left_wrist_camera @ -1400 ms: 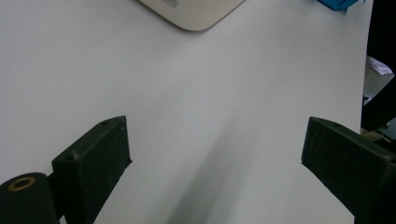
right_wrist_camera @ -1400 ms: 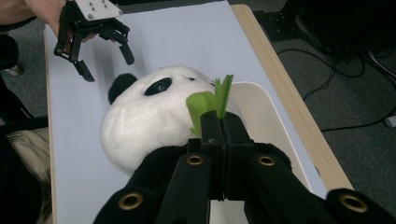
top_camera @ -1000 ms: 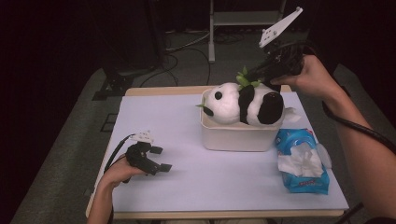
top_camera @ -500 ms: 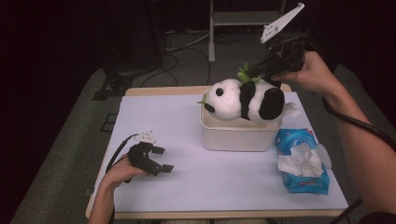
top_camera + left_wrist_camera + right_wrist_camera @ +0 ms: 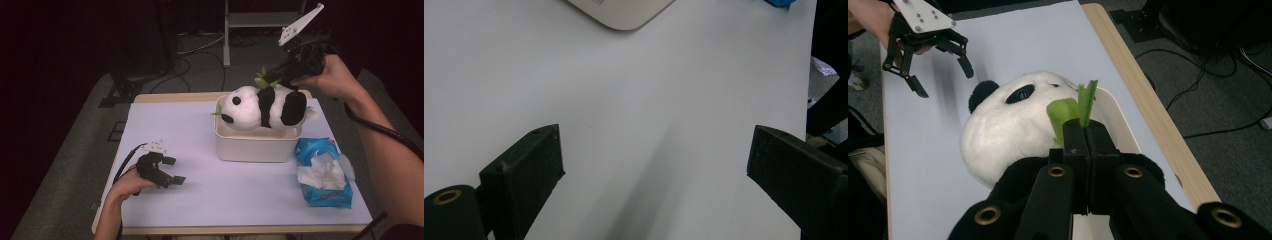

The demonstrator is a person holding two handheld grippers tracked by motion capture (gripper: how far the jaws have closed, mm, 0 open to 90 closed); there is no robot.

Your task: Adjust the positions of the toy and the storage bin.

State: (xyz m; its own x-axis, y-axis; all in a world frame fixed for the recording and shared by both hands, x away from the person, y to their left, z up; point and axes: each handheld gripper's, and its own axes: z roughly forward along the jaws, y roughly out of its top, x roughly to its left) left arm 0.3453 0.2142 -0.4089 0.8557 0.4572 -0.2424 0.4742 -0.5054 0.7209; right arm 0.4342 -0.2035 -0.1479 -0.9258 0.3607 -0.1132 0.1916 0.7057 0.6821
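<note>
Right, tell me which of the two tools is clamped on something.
The right tool, shut on the plush panda's green felt leaf; the left tool hangs open.

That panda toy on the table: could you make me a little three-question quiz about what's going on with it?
1. True or false: the right gripper is shut on the panda's green leaves.
2. What is under the panda? A) white tub B) tissue pack C) bare table
3. How do the left gripper's jaws stand?

Key: 1 true. 2 A, the white tub. 3 Open, over the table, holding nothing.
</note>
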